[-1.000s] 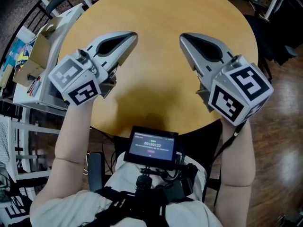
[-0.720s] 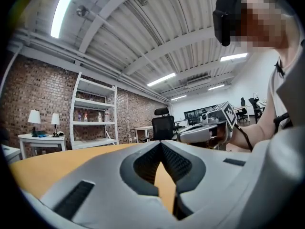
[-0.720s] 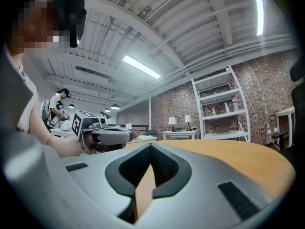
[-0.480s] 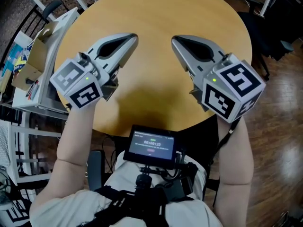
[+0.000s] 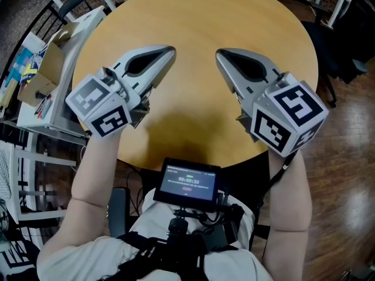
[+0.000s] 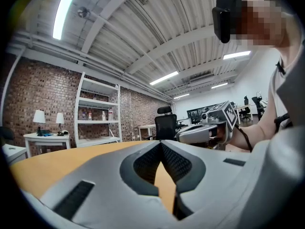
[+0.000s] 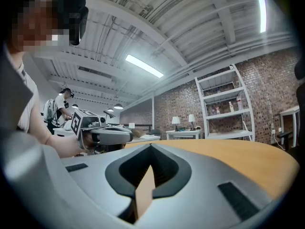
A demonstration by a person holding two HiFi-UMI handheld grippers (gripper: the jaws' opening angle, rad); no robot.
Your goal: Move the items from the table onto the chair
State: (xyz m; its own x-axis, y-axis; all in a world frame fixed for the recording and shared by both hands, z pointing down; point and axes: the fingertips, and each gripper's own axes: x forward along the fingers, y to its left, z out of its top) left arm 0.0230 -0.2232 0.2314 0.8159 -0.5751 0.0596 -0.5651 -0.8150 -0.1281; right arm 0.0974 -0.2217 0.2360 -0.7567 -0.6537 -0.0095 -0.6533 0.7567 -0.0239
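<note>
Brick walls and white shelves (image 6: 97, 113) back a round wooden bench (image 5: 199, 16). Left claw (image 5: 170, 51) and right claw (image 5: 220, 54) hover level above its top, side by side, each clenched with nothing between its jaws. A black office chair (image 6: 164, 123) stands beyond the bench. The items to move show in no view.
</note>
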